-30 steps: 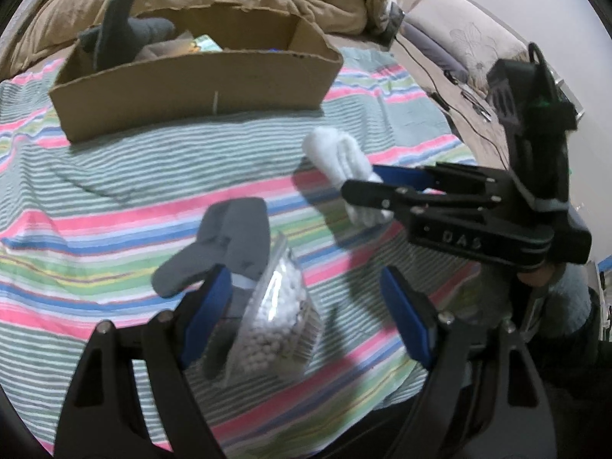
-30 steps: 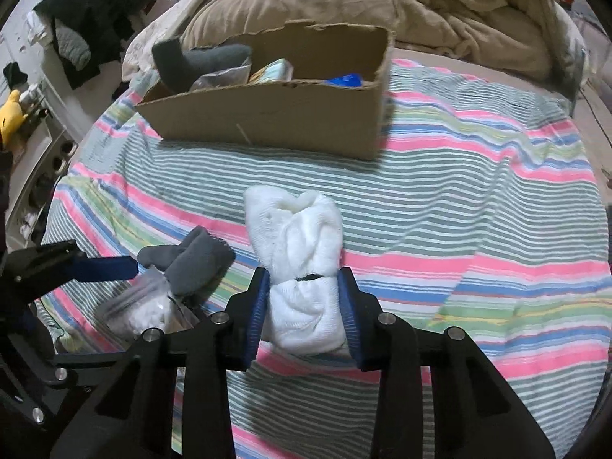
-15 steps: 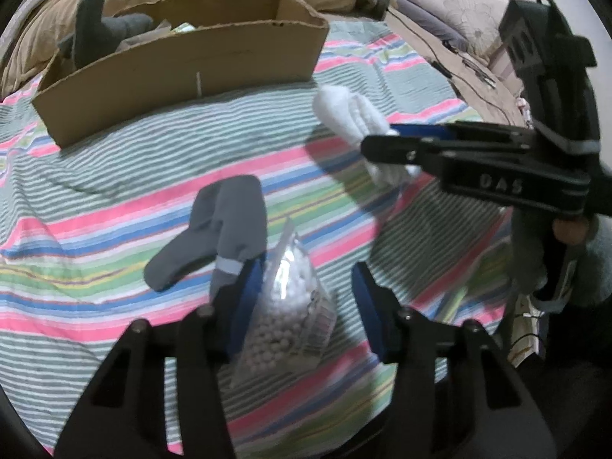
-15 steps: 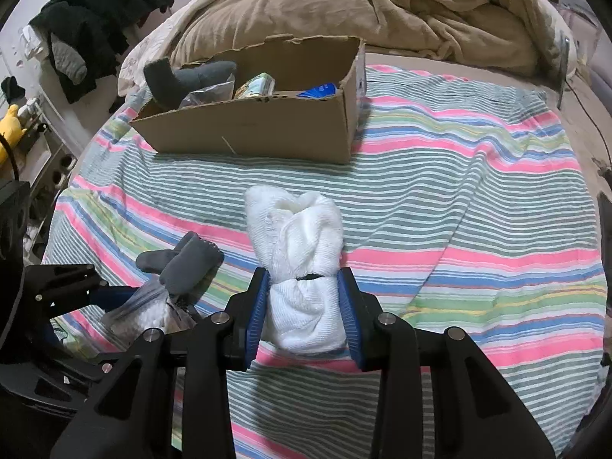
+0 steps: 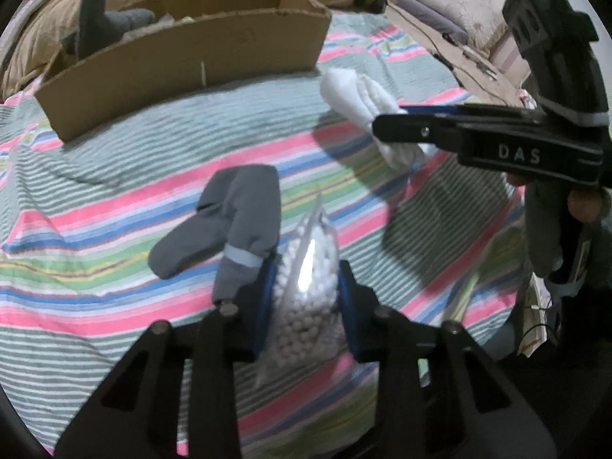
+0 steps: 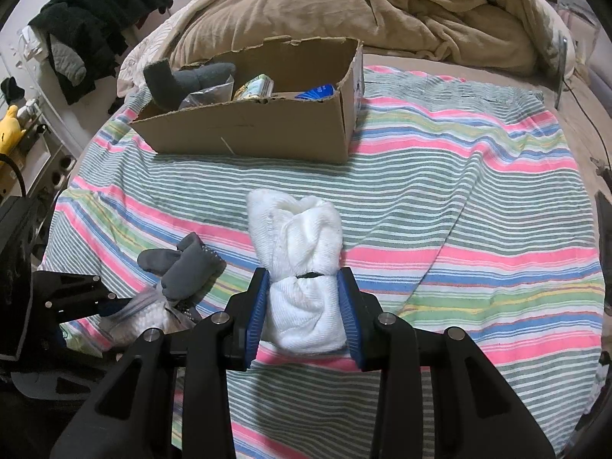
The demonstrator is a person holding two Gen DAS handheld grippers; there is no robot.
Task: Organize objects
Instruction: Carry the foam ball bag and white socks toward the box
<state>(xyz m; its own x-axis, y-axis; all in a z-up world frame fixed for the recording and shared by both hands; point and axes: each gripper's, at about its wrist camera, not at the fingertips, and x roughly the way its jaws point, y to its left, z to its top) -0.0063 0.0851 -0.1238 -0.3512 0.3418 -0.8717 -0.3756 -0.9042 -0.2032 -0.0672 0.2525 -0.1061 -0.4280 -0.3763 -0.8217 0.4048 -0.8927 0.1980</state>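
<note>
Change since earlier: left gripper (image 5: 304, 298) closed from wide open onto the bag of white beads (image 5: 306, 294).
Left wrist view: pads clenched the bag beside the grey sock (image 5: 229, 225) on the striped sheet (image 5: 114, 191); cardboard box (image 5: 183, 61) lay beyond.
Right wrist view: right gripper (image 6: 304, 306) clamped on the white sock bundle (image 6: 302, 260), near the sheet.
Advice: lift the bag slowly, since slippery film may slide; clear the box rim before dropping.

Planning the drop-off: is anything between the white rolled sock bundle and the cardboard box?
Nothing visible: only bare striped blanket lies between the white rolled sock bundle, clamped by the right gripper, and the open cardboard box.
</note>
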